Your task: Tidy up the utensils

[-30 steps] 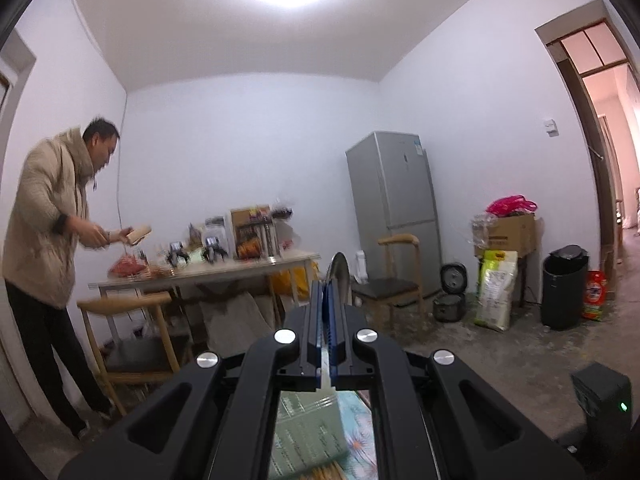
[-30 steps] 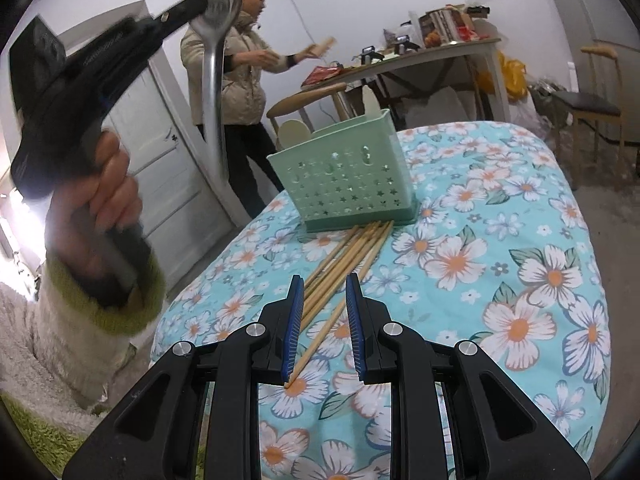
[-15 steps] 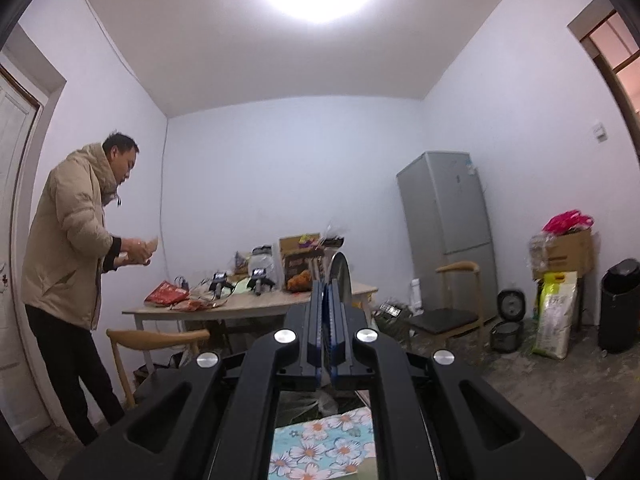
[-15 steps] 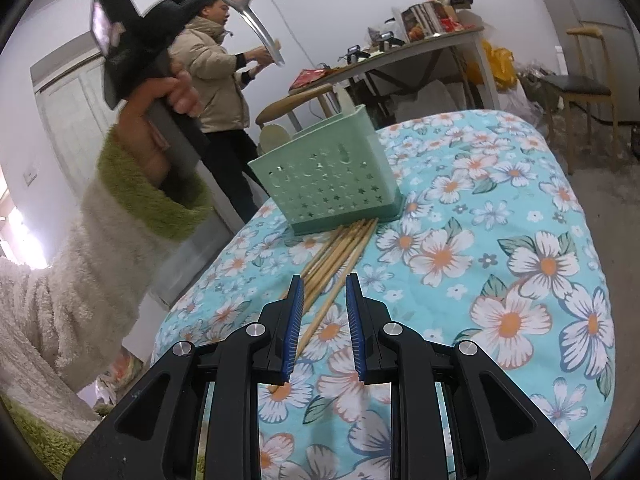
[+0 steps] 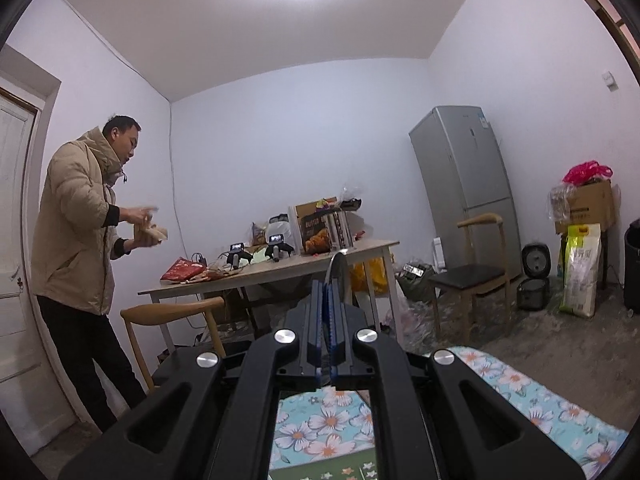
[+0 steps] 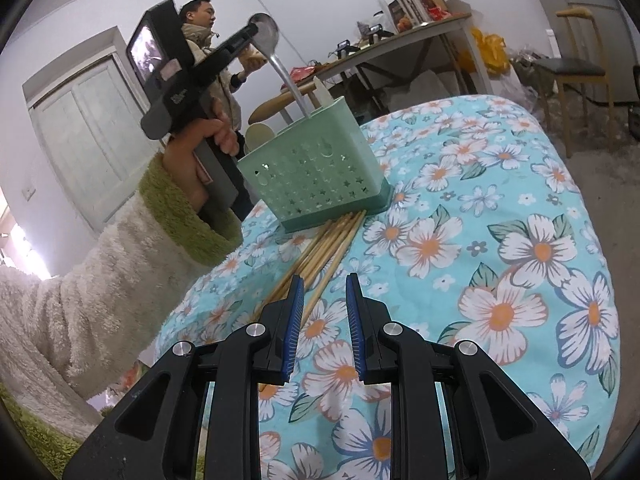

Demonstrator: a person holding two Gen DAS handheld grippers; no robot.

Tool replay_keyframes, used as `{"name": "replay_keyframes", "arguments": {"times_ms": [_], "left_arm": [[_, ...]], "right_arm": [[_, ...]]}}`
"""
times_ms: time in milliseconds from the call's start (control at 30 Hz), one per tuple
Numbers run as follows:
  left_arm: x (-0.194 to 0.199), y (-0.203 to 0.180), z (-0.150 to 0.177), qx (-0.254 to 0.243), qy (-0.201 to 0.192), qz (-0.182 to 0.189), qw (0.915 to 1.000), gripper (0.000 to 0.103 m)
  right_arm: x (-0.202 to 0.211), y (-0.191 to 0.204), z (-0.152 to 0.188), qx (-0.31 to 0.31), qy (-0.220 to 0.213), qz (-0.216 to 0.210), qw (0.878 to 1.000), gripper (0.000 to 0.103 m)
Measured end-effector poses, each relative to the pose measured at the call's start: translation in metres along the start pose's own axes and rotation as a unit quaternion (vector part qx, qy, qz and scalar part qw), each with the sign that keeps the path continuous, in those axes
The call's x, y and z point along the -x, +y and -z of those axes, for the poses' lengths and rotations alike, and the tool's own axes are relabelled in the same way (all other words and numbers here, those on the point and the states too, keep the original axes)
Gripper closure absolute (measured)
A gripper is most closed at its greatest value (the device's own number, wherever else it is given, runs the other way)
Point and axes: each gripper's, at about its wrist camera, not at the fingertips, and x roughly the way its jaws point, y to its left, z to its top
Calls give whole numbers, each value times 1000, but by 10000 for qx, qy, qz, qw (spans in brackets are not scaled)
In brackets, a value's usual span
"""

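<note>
Spoon [image 6: 276, 60] pinched in left gripper [image 6: 250, 34], handle tip inside green basket [image 6: 316, 172] on floral cloth [image 6: 500, 240]; right gripper [image 6: 322, 296] spread over chopsticks [image 6: 332, 244]. Box [image 5: 316, 230] reads "BUTTER".

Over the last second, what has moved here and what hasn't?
The left tool, shut on the metal spoon, tipped it handle-down and lowered the handle end into the green utensil basket. The right tool stays open over the chopsticks, which lie unmoved against the basket on the floral cloth.
</note>
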Motion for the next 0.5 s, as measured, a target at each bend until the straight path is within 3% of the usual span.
{"name": "replay_keyframes", "arguments": {"times_ms": [200,500], "left_arm": [[2,-2,15,-24,119,-36,9999,101],[14,13,-9,176,-307,-408,9985,101]], "right_arm": [[1,2,0,27,-5,0,10000,82],[0,3,-2,8,0,-29,10000,82]]}}
